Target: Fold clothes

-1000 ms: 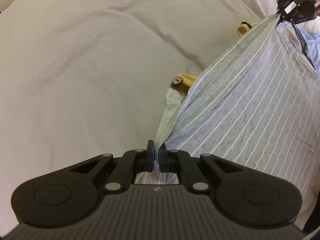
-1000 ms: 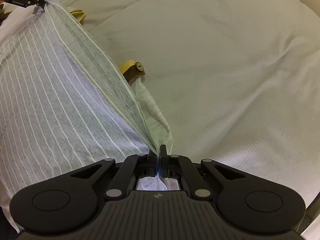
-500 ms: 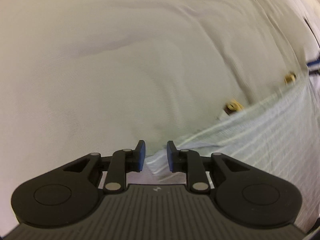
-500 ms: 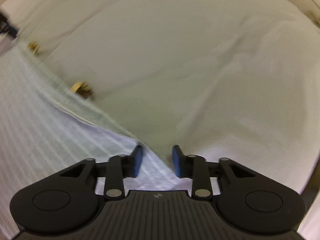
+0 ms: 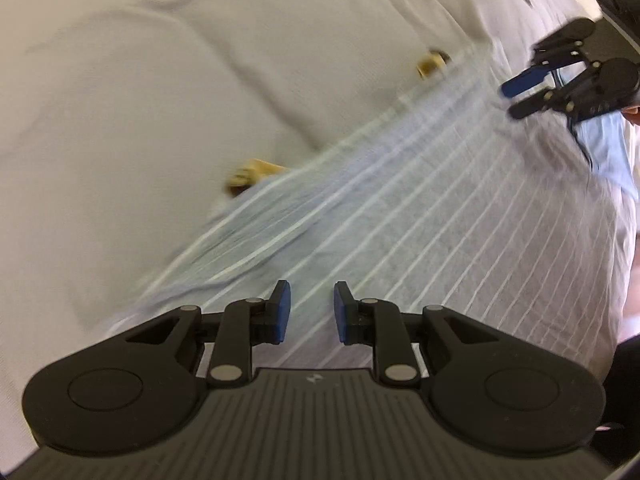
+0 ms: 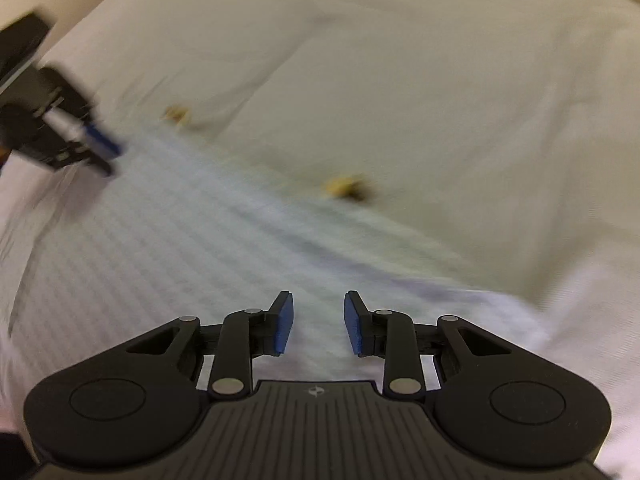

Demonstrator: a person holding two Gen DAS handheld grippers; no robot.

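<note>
White bedsheet (image 5: 160, 100), striped garment (image 5: 420, 232) flat — both claws spread, left view sharper.

Motion is blurring the striped garment (image 6: 168, 240) and two yellow bits (image 6: 344, 186) beyond my fingers (image 6: 284, 320).

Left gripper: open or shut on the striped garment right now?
Open. The left gripper shows a clear gap between its blue pads, with nothing pinched; the striped garment lies on the white bedding beyond them.

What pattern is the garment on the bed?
Pale blue-grey with thin white stripes; clearest in the left wrist view.
</note>
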